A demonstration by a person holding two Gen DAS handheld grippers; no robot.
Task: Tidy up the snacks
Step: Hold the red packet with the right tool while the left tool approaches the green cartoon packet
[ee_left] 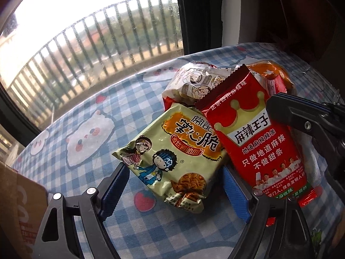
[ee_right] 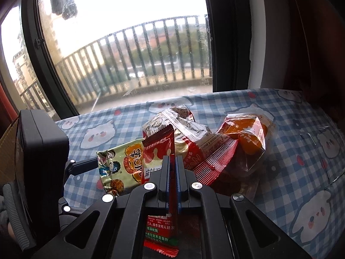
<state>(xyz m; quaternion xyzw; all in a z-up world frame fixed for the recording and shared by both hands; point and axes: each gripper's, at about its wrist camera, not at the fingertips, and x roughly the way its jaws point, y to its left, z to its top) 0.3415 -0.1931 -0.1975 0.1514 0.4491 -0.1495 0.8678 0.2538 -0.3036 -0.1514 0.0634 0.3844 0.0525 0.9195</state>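
- While the snacks lie heaped on the blue checked tablecloth (ee_left: 90,108) by the window (ee_left: 86,32), our right gripper (ee_right: 172,161) is clamped narrow on the red packet (ee_right: 160,151), its blue pads pressing the packet's edge from both sides.
- On the red packet (ee_left: 256,133) we read 麻辣王子 across a white band under a yellow crown, then 地道麻辣辣条, 只做地道麻辣 and 不做甜条, with a row of chefs printed below.
- Our left gripper (ee_left: 174,185) stands wide, one finger on each side of the green noodle packet (ee_left: 172,157), which lies flat on the cloth; we cannot tell whether the pads touch it.
- The green noodle packet shows two cartoon children, a picture of crisp noodles and large characters we read as 掌心脆.
- The red packet leans over the green one's right edge.
- Behind them sit a white cartoon-printed bag (ee_left: 198,82) and a clear bag of orange snacks (ee_right: 250,138); their small print is unreadable.
- A cardboard box (ee_left: 19,211) shows at the left edge.
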